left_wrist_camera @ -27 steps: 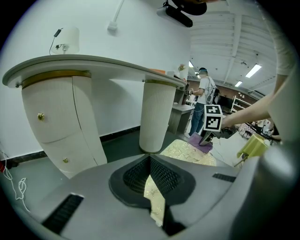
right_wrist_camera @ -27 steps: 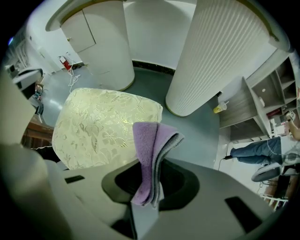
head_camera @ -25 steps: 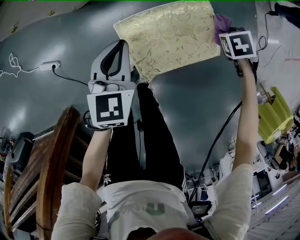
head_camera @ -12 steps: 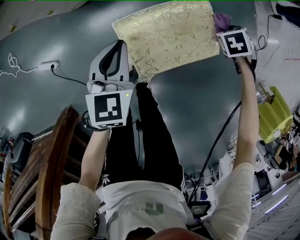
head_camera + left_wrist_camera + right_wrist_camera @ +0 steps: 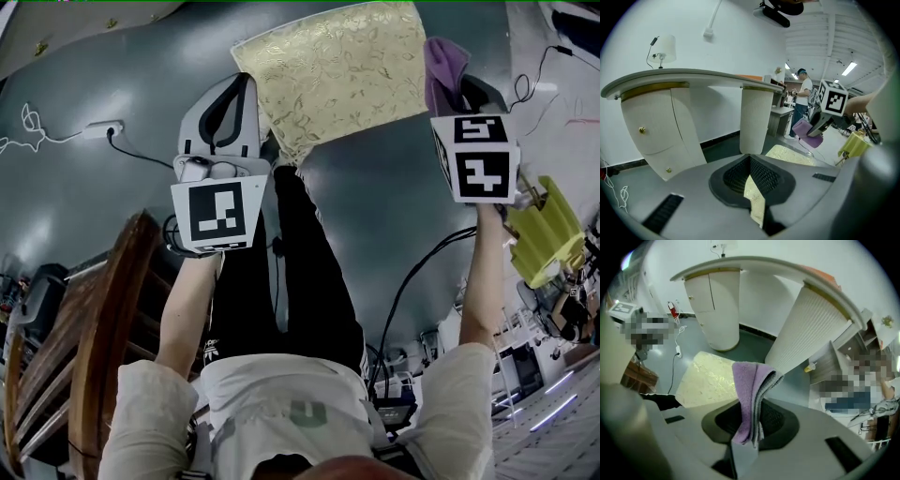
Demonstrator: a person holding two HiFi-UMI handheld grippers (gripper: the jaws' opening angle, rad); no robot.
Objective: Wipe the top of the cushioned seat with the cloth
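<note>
Left gripper (image 5: 754, 190) is clenched on a pinch of gold fabric at the lower-left edge of the cushioned seat (image 5: 337, 70), which fills the upper centre of the head view over the dark grey floor (image 5: 103, 202). Right gripper (image 5: 750, 427), at the upper right and just off the seat's right edge, grasps the folded purple cloth (image 5: 751, 385), which stands up from the jaws and seems clear of the cushion. To wipe well, I would lower the cloth until its broad fold lies flat on the top, then sweep across in overlapping passes, with the left grip steadying the seat against sliding.
</note>
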